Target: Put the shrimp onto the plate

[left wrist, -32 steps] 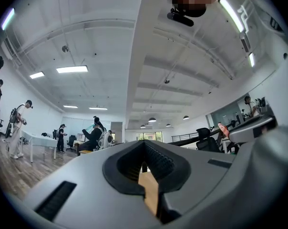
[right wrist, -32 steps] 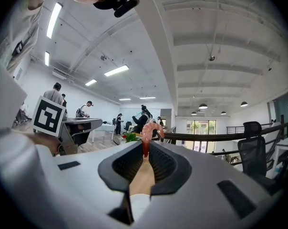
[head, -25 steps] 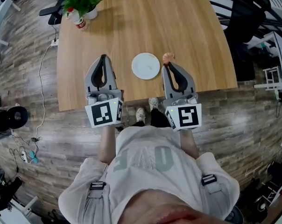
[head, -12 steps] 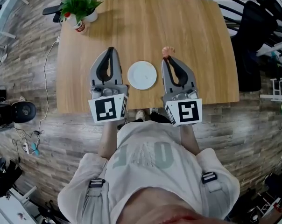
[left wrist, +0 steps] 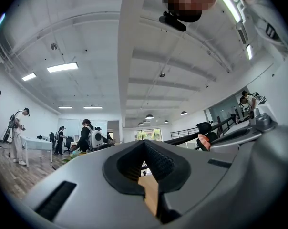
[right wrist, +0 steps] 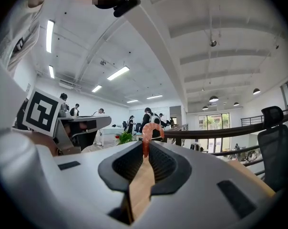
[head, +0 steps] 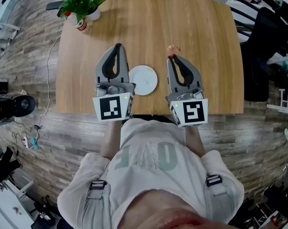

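A small pink shrimp (head: 171, 49) sticks out of the tips of my right gripper (head: 172, 57), which is shut on it above the wooden table (head: 201, 27). In the right gripper view the curled shrimp (right wrist: 151, 130) stands up from the meeting jaw tips of the right gripper (right wrist: 146, 149). The round white plate (head: 143, 80) lies near the table's front edge, between the two grippers and bare. My left gripper (head: 118, 46) hovers just left of the plate. In its own view the left gripper (left wrist: 144, 143) is shut with nothing between the jaws, and the shrimp (left wrist: 203, 141) shows at the right.
A potted green plant (head: 82, 4) stands at the table's far left corner. Dark office chairs (head: 263, 27) stand right of the table. Cables and a black device (head: 13, 106) lie on the floor to the left. People stand far off in the room.
Both grippers have moved farther out over the table, so the plate now lies back beside their bodies. The left one has also come closer to the plate. The shrimp stays gripped.
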Demonstrator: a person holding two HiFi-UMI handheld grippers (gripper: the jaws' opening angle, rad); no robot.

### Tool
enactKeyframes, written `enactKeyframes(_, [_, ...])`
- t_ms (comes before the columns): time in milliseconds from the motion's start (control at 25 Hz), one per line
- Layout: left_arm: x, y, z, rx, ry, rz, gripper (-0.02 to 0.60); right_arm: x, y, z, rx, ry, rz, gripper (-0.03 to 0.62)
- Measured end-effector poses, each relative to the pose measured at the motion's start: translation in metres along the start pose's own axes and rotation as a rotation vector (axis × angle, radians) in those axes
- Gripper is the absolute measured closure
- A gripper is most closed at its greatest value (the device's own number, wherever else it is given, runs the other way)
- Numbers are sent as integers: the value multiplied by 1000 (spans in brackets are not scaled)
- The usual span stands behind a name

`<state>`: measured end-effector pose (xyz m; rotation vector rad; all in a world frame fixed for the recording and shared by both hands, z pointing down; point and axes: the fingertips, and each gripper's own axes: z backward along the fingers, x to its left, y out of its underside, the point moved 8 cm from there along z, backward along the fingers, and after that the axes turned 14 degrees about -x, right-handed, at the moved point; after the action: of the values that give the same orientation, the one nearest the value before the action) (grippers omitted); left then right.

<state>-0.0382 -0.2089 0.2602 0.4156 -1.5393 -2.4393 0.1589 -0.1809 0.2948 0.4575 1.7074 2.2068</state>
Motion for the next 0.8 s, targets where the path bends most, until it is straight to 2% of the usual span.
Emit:
enactKeyframes(400, [24, 4, -13, -23, 13, 10, 572, 11, 0, -20, 5, 17, 10, 546])
enactKeyframes(800, [36, 10, -2, -18, -10, 15, 572, 30, 14, -27, 65, -42, 12, 546])
